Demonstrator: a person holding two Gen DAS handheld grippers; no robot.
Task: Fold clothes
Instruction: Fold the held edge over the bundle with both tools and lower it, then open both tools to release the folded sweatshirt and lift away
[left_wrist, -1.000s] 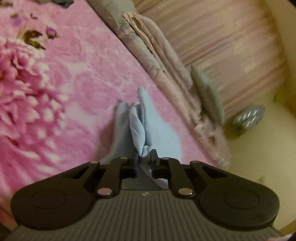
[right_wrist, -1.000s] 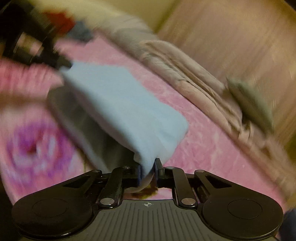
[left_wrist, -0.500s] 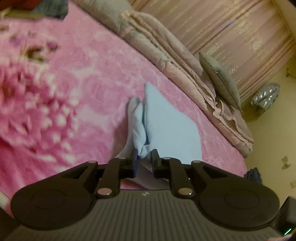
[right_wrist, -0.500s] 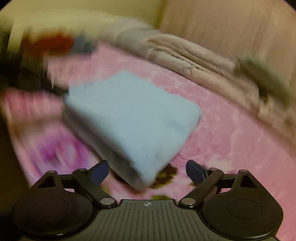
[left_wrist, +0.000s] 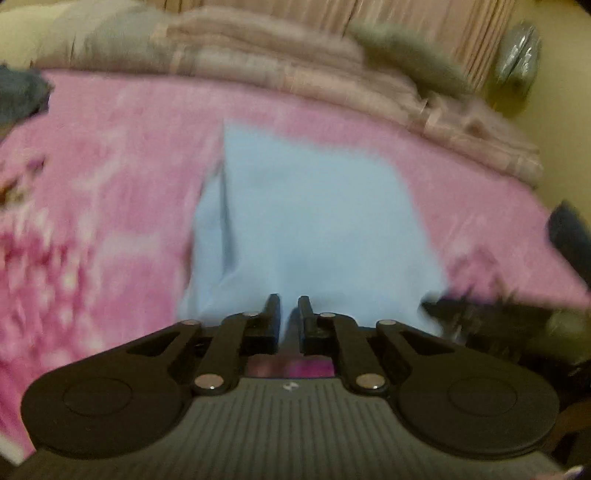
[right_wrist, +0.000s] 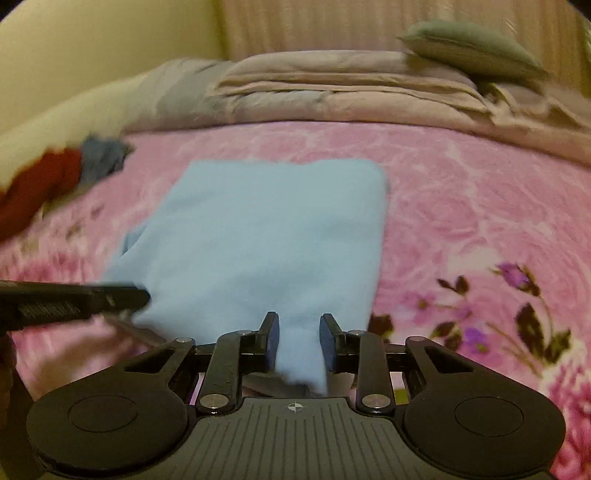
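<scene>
A light blue garment (right_wrist: 266, 229) lies folded into a flat rectangle on the pink floral blanket (right_wrist: 461, 206). My right gripper (right_wrist: 298, 332) is at its near edge, fingers drawn in on a strip of blue cloth that fills the gap. In the left wrist view, which is blurred, the same garment (left_wrist: 314, 214) spreads ahead, with a loose fold along its left side. My left gripper (left_wrist: 289, 314) has its fingers nearly together on the near edge. It also shows side-on as a black bar (right_wrist: 74, 299) at the garment's near left corner.
Folded beige quilts (right_wrist: 351, 85) and a grey-green pillow (right_wrist: 469, 48) line the far side of the bed. Red and blue clothes (right_wrist: 62, 173) lie heaped at the far left. A curtain hangs behind the bed.
The garment, held up a second ago, now lies flat on the blanket. My right gripper opened wide half a second ago and has since closed in on the near edge. Both views swung level.
</scene>
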